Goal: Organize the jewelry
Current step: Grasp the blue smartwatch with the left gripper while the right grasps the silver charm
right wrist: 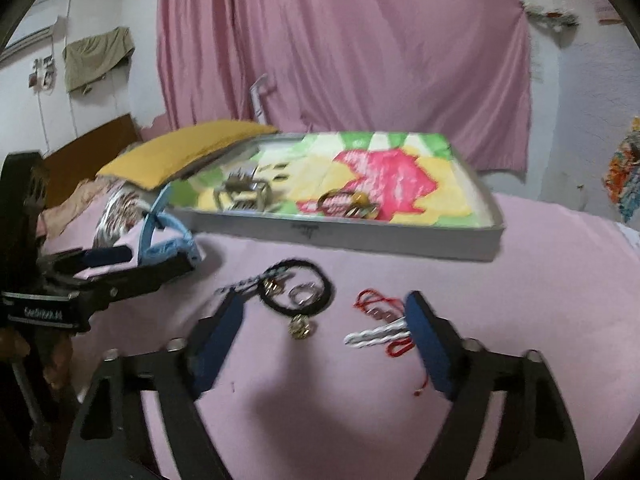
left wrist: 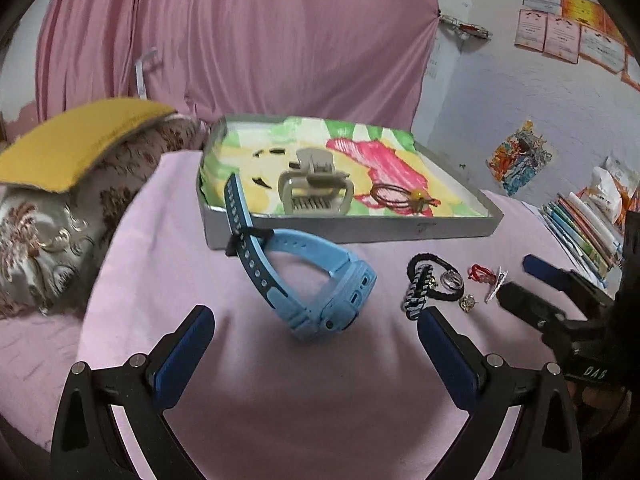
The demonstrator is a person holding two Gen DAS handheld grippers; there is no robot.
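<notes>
On a pink-covered bed, the left gripper (left wrist: 316, 344) hovers with jaws spread around a blue watch (left wrist: 308, 276) lying near the tray (left wrist: 352, 230), and should close squarely on its case, while the right gripper (right wrist: 324, 340), jaws spread, hovers over small jewelry.

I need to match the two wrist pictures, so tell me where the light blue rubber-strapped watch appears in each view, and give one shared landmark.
Left wrist view: the light blue rubber-strapped watch sits at centre, on the pink cloth just ahead of the open left gripper.
Right wrist view: the watch is at the left edge, partly hidden behind the other gripper's finger.
Shared landmark: the shallow grey tray with the colourful lining, just behind the watch.
</notes>
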